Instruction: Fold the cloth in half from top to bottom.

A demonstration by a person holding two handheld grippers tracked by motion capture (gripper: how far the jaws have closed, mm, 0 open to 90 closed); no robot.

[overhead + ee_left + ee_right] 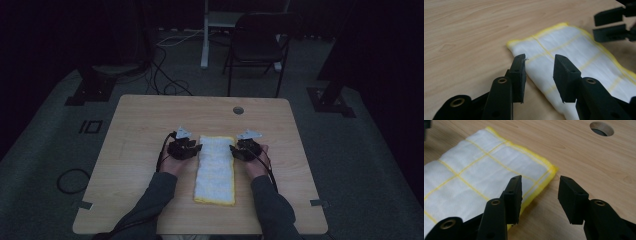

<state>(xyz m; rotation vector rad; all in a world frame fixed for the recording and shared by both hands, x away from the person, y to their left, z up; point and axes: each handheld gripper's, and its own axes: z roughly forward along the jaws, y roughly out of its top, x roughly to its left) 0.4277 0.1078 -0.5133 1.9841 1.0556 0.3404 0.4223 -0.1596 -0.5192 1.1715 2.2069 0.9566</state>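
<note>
A white cloth with yellow edging and yellow grid lines (pixel 215 169) lies folded into a long strip on the wooden table (pixel 140 125). My left gripper (pixel 198 147) is at the strip's left edge near its far end, open, with the cloth (pixel 564 50) edge between its jaws. On the opposite side, my right gripper (pixel 231 148) is open at the right edge, its jaws straddling the yellow hem of the cloth (pixel 486 167) near the far right corner. The left gripper view shows the right gripper (pixel 609 26) across the cloth.
A round cable hole (pixel 238 110) sits in the table beyond the cloth, seen close as the hole (pixel 602 128) in the right gripper view. A dark folding chair (pixel 257 42) and floor cables (pixel 165 82) lie behind the table.
</note>
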